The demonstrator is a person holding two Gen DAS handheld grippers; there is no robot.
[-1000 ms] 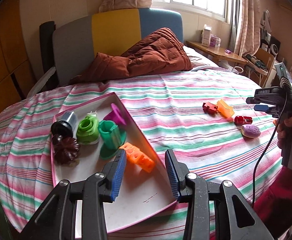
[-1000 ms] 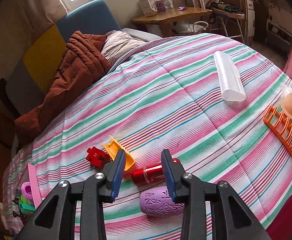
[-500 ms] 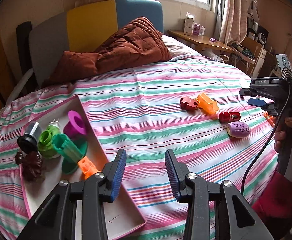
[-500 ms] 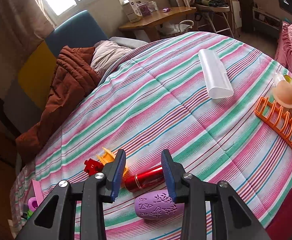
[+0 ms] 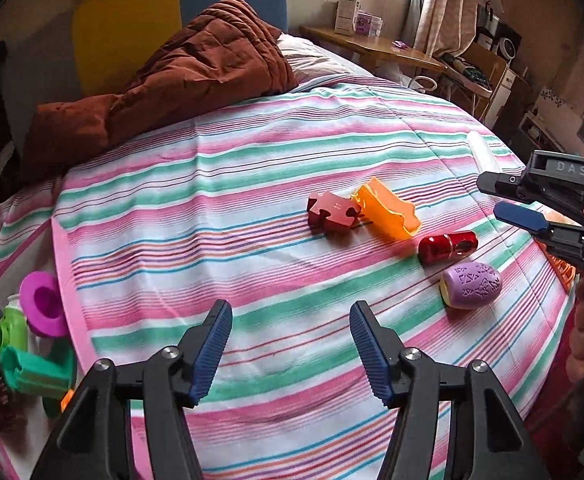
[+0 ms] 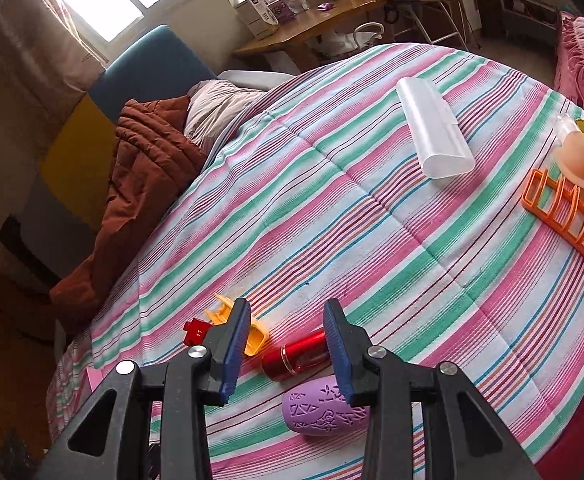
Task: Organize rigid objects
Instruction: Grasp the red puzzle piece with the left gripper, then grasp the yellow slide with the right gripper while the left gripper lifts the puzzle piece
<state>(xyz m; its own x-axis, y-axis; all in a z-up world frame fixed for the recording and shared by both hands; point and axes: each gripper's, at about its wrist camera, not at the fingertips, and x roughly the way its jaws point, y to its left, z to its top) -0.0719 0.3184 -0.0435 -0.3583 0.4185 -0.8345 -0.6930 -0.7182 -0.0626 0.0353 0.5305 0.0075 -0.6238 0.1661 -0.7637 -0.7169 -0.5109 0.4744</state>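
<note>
Bed [image 5: 251, 168], striped cover. Lying on it: red puzzle piece [image 5: 333, 212] touching orange scoop [image 5: 388, 213]; red cylinder [image 5: 447, 246]; purple patterned egg [image 5: 472, 286]; white case [image 6: 432, 133] far right; orange rack [image 6: 568, 216]; pink tray [image 5: 61, 264] left; brown quilt [image 5: 179, 76] far.

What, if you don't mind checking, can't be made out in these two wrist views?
- Pink tray, left wrist view: cut off by the left edge, so its contents are only partly visible.
- Orange rack, right wrist view: runs off the right edge; in the left wrist view the right gripper hides most of it.
- Red puzzle piece, right wrist view: partly behind a gripper finger.
</note>
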